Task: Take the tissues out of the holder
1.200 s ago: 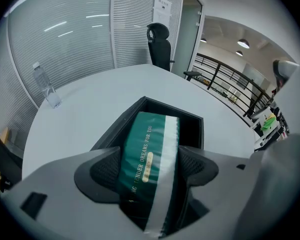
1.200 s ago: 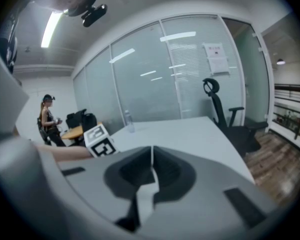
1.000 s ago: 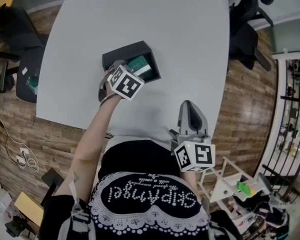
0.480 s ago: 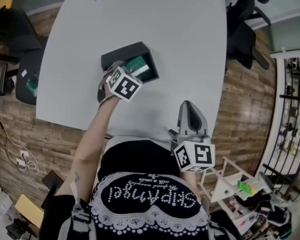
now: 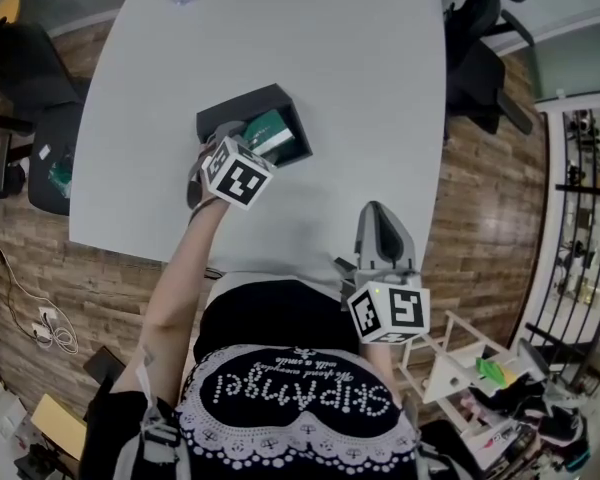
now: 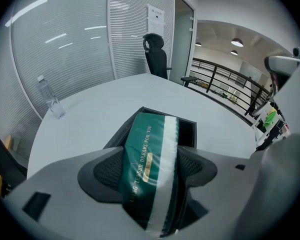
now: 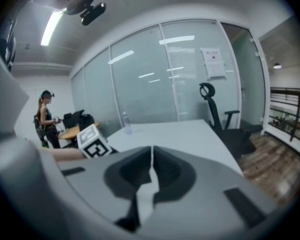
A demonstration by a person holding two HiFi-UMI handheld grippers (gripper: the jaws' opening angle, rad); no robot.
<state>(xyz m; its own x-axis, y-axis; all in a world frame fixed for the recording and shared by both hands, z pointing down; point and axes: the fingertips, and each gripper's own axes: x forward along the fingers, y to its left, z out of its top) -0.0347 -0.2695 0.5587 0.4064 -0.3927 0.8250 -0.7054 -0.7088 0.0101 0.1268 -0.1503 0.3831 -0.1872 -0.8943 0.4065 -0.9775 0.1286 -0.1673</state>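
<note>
Step in hand: extraction of the tissue pack (image 6: 149,134) from the holder (image 6: 188,130). L/R are per operator. Status of the left gripper (image 6: 151,166): jaws clamped on the green pack across its width, one jaw bearing on each side, near end of pack toward the camera. The pack sits tilted, far end over the opening of the black open-top holder. Cannot tell whether that end has cleared the rim. The holder stands approx. mid-way across the white table (image 5: 360,88), w/ a water bottle (image 6: 51,100) well apart at the far edge. Status of the right gripper (image 7: 151,166): jaws together, nothing between them, held low near the operator's body, well apart from the holder. Procedure (judgement): lift straight up along the holder walls before any sideways travel. The pack looks like soft film wrap, so hold clamp pressure steady, enough to stop slip but not enough to crush. Watch the far end: if it catches the rim, the holder may lift or slide w/ it. In that case the free right gripper could press down on a holder wall as a brace. Set-down spot: bare table beside the holder. Est. progress: grip made, pack not yet confirmed out.
</note>
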